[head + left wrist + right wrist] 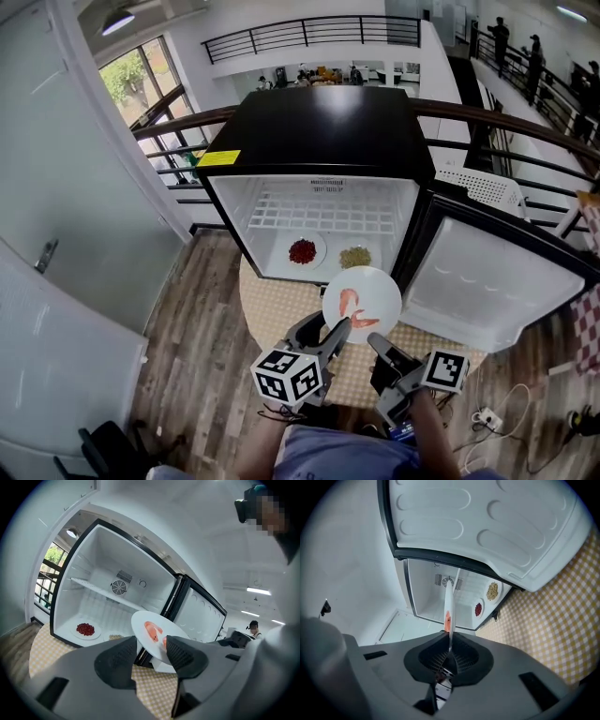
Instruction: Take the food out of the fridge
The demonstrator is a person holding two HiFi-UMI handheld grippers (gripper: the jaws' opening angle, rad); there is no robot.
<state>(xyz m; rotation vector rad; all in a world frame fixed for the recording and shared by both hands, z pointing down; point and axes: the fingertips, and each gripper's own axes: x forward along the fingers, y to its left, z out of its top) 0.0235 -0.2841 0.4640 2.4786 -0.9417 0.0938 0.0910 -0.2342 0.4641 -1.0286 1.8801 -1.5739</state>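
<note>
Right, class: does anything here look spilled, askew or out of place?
Nothing stands out. The round white plate of pink food looks level, clamped at its rim by the right gripper; nothing is spilled around the black fridge.

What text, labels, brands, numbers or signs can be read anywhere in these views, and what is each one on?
No text is readable.
Yellow label on the fridge's top front corner: print too small to read.
Pale strip label inside the fridge's upper edge: blurred, unreadable.
Marker cubes: black-and-white square patterns only, no letters or numbers.
</note>
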